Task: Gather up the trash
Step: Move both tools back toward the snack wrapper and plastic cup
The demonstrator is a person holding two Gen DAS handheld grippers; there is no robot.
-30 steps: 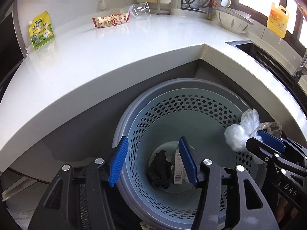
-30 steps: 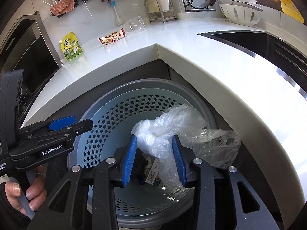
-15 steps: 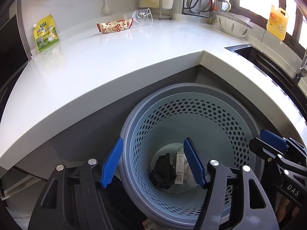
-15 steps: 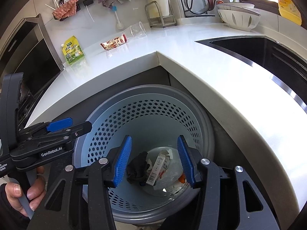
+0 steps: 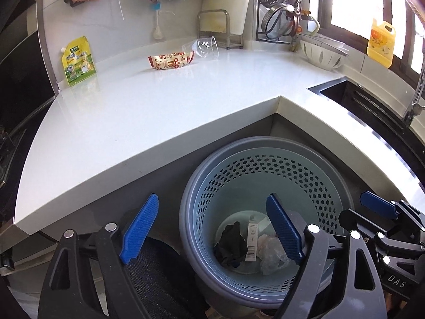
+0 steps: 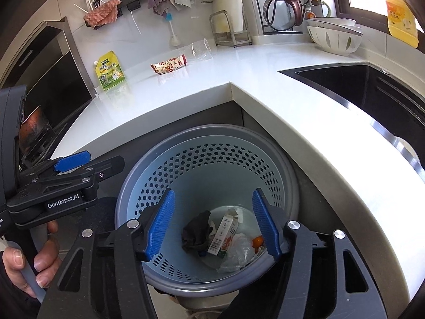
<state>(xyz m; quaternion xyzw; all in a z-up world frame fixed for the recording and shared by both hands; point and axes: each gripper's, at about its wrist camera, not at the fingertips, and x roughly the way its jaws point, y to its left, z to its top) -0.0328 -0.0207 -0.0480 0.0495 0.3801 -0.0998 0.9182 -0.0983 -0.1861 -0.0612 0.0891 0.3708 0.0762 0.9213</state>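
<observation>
A grey-blue perforated bin (image 5: 265, 159) (image 6: 212, 143) stands on the floor below the counter corner. At its bottom lie a dark rag (image 6: 196, 231), a small carton (image 6: 223, 235) and a clear plastic bag (image 6: 239, 250) (image 5: 271, 250). My left gripper (image 5: 209, 228) is open and empty over the bin's left rim. My right gripper (image 6: 212, 223) is open and empty above the bin. On the white counter (image 5: 159, 101) lie a red snack wrapper (image 5: 171, 61) (image 6: 168, 65), a clear plastic cup (image 5: 203, 47) (image 6: 198, 49) on its side and a green pouch (image 5: 78, 61) (image 6: 109, 71).
A black sink (image 6: 372, 90) is at the right. White bowls (image 5: 322, 53) and a yellow bottle (image 5: 381, 43) stand at the back right. A dish rack (image 5: 284, 8) and a metal stand (image 5: 220, 30) sit at the back. A black stove (image 6: 50, 85) is at the left.
My right gripper opened and let go of the plastic bag, which fell into the bin. Both grippers rose and opened wider.
</observation>
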